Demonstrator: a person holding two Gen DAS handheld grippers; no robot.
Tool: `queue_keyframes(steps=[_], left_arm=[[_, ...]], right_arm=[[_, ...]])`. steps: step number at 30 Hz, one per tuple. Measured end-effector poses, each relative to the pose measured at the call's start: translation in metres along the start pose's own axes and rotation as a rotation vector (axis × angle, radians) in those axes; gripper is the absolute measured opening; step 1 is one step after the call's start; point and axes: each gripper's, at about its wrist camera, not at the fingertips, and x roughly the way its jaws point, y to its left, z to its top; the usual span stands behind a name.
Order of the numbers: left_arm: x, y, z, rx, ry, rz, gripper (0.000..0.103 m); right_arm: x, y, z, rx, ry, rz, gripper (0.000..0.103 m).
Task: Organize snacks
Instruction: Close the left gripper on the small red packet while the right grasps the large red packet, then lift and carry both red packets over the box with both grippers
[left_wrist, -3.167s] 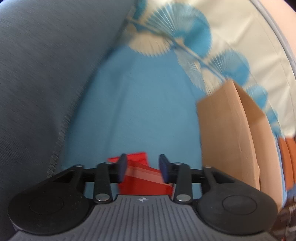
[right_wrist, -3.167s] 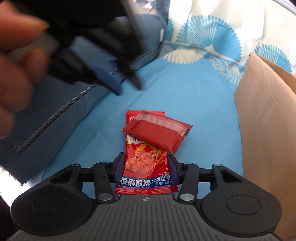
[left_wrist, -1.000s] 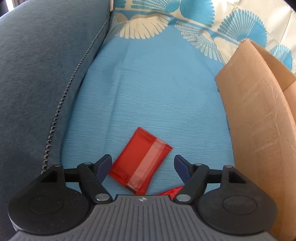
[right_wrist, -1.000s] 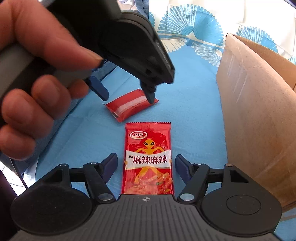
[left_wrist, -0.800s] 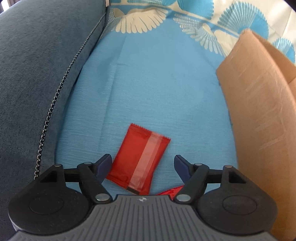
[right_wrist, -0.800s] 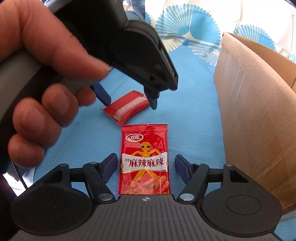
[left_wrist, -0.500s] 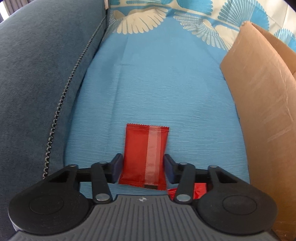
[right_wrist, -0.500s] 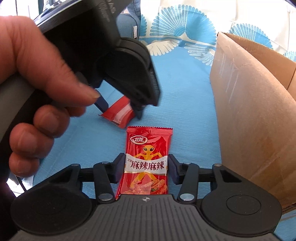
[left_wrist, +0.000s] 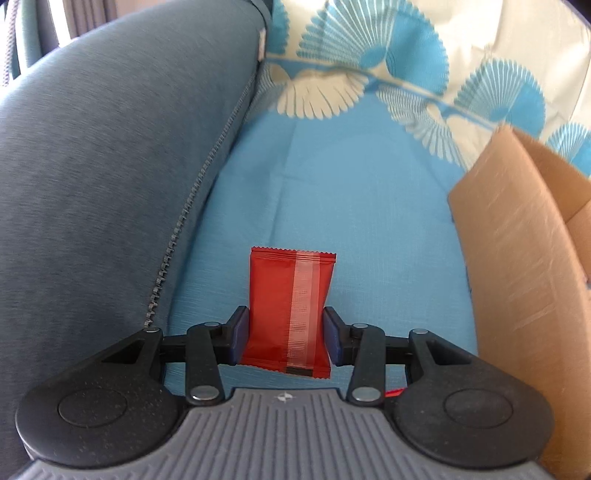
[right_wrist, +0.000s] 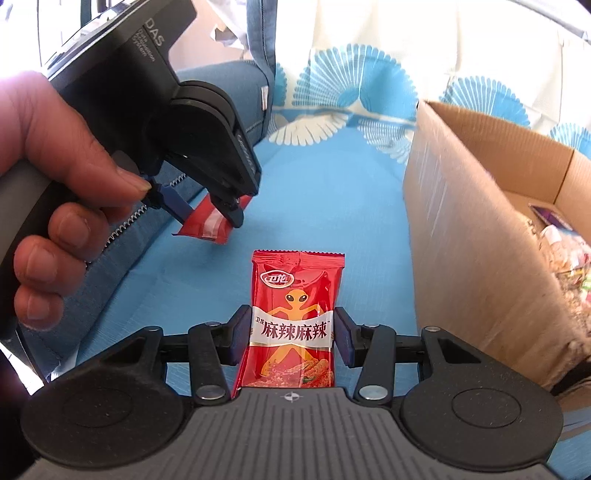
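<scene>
Left to right:

- Far left: grey-blue sofa cushion (left_wrist: 110, 177) with a zipper seam, butting against the blue seat cover (left_wrist: 351, 192).
- Left gripper (left_wrist: 284, 332): pads pinch the plain red packet (left_wrist: 290, 306) across its short side, jaws closing the last bit onto it. Packet's long axis runs straight ahead along the fingers, clear seal strip facing up. In the right wrist view the same packet (right_wrist: 210, 221) hangs clear of the cover, held by the person's hand (right_wrist: 55, 177).
- Right gripper (right_wrist: 291, 336): pads clamped on the sides of the alien-print spicy snack packet (right_wrist: 295, 314), again long axis straight ahead, printed face up, far end tipped off the cover.
- Right: open cardboard box (right_wrist: 461, 229), wall just beside both packets, to the right of both grippers. Some wrapped items already show inside it; can't tell which.

Key relation: box is right of both loads and its rim sits above them, so each packet likely needs lift before going sideways over the wall. Right gripper is nearer the box; I'd send it first, left follows.

Surface: soft fabric seat, fan-print cloth (left_wrist: 369, 55) behind. No hard desk here.
</scene>
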Motion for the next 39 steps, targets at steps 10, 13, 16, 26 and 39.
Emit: queue_keyframes(steps=[10, 13, 16, 26, 39], left_arm=[[-0.043, 0.016, 0.005, -0.049, -0.113, -0.025, 0.047], [-0.057, 0.016, 0.006, -0.059, -0.144, -0.027, 0.047], [-0.067, 0.015, 0.006, -0.061, -0.169, -0.036, 0.047], [-0.081, 0.007, 0.004, -0.060, -0.197, -0.063, 0.047], [-0.088, -0.017, 0.003, -0.035, -0.241, -0.106, 0.047]], right_arm=[[-0.035, 0.001, 0.011, -0.031, -0.100, 0.010, 0.049], [-0.049, -0.002, 0.020, -0.026, -0.158, 0.017, 0.049], [-0.064, -0.007, 0.028, -0.034, -0.213, 0.022, 0.049], [-0.112, -0.050, 0.078, 0.028, -0.361, -0.003, 0.049], [-0.126, -0.174, 0.104, 0.057, -0.448, -0.172, 0.049]])
